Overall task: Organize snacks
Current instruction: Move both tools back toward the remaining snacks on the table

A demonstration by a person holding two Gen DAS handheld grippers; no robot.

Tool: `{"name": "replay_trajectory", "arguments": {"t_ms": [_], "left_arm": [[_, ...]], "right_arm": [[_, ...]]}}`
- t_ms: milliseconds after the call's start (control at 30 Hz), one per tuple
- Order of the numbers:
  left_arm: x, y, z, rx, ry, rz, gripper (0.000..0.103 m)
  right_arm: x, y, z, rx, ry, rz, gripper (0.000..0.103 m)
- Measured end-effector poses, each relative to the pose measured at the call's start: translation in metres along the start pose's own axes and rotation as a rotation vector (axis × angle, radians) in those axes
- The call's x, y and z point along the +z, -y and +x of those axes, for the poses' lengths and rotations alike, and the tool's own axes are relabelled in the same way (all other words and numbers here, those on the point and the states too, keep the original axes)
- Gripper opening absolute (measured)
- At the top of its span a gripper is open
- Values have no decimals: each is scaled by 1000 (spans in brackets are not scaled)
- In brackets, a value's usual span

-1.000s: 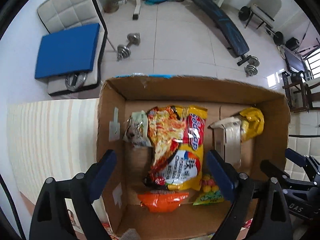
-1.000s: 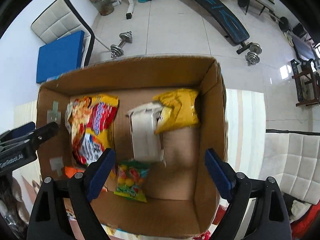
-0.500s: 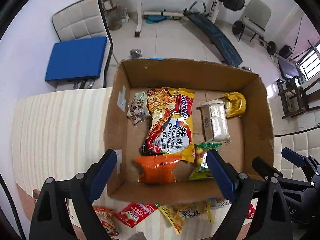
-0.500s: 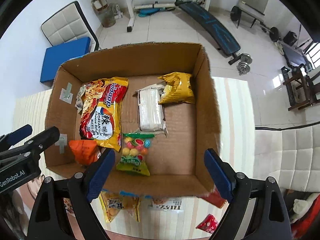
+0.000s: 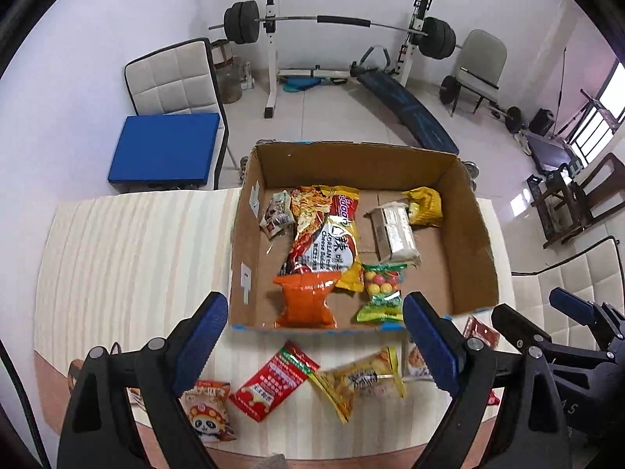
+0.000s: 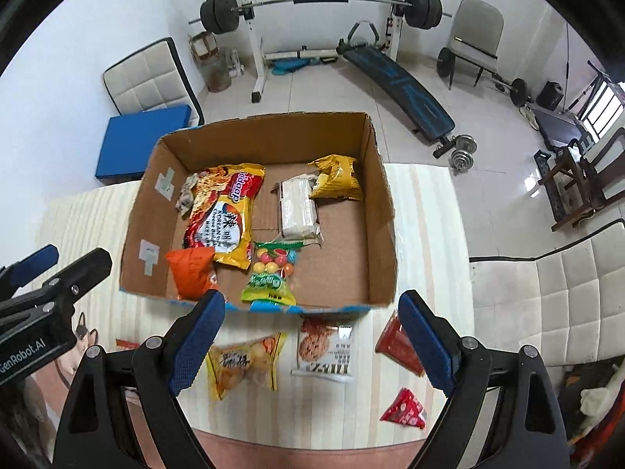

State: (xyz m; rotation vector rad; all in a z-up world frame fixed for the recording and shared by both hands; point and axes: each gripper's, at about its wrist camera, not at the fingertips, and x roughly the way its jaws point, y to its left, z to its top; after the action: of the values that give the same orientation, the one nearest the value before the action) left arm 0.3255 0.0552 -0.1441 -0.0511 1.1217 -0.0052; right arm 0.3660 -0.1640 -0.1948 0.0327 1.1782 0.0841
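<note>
An open cardboard box [image 5: 242, 273] stands on the striped table and holds a noodle packet [image 5: 328, 242], an orange packet [image 5: 306, 301], a candy bag [image 5: 381, 293], a white pack [image 5: 394, 230] and a yellow bag [image 5: 425, 207]. Loose in front of the box lie a red packet [image 5: 273, 381], a yellow packet [image 5: 359, 379] and a panda packet [image 5: 209, 410]. The right wrist view adds a cookie packet [image 6: 326, 348] and red packets [image 6: 398, 344]. My left gripper [image 5: 312, 301] and right gripper [image 6: 311, 299] hang open above the box's near edge, holding nothing.
The pale striped table [image 5: 136, 254] stretches left of the box. Beyond it are a chair with a blue cushion [image 5: 164, 152], a barbell rack [image 5: 269, 39] and a sit-up bench [image 5: 406, 113]. A white padded seat [image 6: 547, 293] stands right of the table.
Both grippers have pulled back and upward from over the box. The whole box and the loose packets in front of it have come into view. Both stay open.
</note>
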Motion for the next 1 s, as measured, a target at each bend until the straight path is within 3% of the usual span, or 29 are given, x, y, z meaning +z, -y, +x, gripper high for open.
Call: {"name": "replay_trajectory", "arguments": {"t_ms": [200,367,633,900,1000], "left_arm": [[-18,3,-15,-1,17,3,92],[-34,7,-3,-12,-15,38,92],[-82,52,102,4,-253,373,92],[-111,111,187,-74,-437,691,92],[-123,121,206,-85,-500,744,92]], "right_arm": [[-20,4,-25,30,21,21,93],[-37,24,-13,81,-45,99,93],[-90,77,67,116,-256,248,93],[-114,101,116,147,-344,307,93],[-116,105,126,138,-366,293,93]]}}
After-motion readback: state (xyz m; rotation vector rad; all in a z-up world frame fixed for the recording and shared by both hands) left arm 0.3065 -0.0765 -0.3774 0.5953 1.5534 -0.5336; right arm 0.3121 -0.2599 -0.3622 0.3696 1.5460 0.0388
